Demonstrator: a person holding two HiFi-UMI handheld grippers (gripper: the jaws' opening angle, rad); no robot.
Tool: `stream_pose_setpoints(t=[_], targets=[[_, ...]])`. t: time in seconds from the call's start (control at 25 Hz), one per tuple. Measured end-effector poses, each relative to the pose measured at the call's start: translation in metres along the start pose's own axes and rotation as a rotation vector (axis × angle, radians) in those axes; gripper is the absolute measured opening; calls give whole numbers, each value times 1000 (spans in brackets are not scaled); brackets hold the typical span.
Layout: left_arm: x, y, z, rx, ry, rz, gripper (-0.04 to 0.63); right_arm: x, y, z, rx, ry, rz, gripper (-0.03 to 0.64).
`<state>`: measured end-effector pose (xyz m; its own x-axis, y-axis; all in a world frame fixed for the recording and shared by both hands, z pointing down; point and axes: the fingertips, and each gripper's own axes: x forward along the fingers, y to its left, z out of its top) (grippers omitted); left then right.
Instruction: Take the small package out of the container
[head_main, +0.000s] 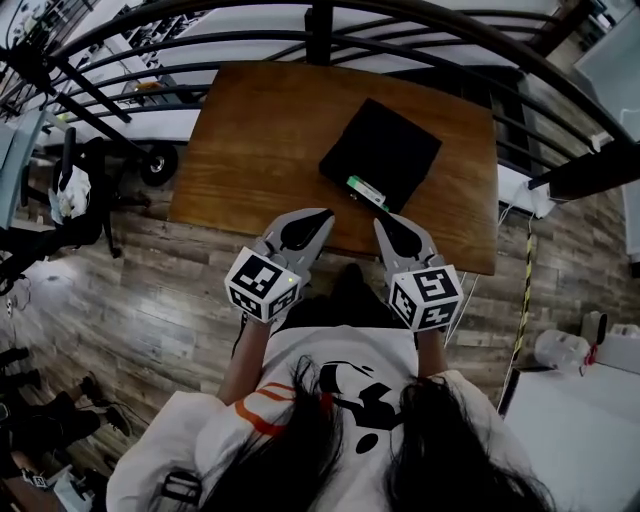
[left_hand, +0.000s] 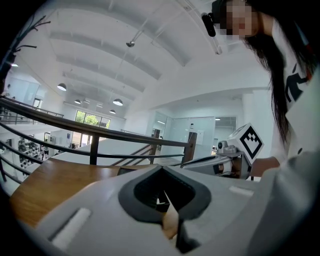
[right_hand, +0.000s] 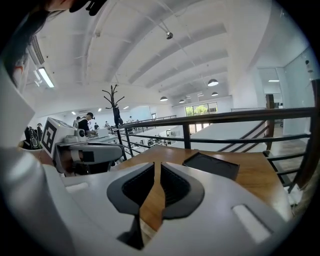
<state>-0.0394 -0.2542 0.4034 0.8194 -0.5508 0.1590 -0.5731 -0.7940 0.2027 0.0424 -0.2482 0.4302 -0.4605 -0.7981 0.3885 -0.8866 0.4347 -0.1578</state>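
Left tongs (head_main: 322, 214) and right tongs (head_main: 382, 221) hovering lower centre over bench (head_main: 250, 140) edge, both pressed together, pinching nothing, likely readying for reach. Small package (head_main: 365, 190) lying mid-frame at black container (head_main: 381, 153) near rim, facing tongs.

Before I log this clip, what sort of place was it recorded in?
Probably a mezzanine in a large open lab or office hall: a dark metal railing curves past the wooden table, a high white arched ceiling carries pendant lamps, and glass-walled rooms show beyond.
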Motion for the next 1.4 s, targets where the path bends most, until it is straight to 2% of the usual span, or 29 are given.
stream_pose_setpoints(t=[0.32, 0.64, 0.8, 1.0, 1.4], targets=[[38, 20, -1, -23, 13, 63, 0, 36, -41, -9, -37, 82, 64, 91], [63, 28, -4, -31, 31, 110, 0, 71, -65, -40, -145, 205, 131, 146], [70, 30, -5, -25, 43, 117, 0, 92, -69, -64, -245, 290, 158, 183], [69, 37, -3, -19, 51, 129, 0, 121, -65, -93, -359, 394, 197, 192], [73, 42, -1, -14, 55, 144, 0, 154, -73, -136, -427, 579, 257, 253]])
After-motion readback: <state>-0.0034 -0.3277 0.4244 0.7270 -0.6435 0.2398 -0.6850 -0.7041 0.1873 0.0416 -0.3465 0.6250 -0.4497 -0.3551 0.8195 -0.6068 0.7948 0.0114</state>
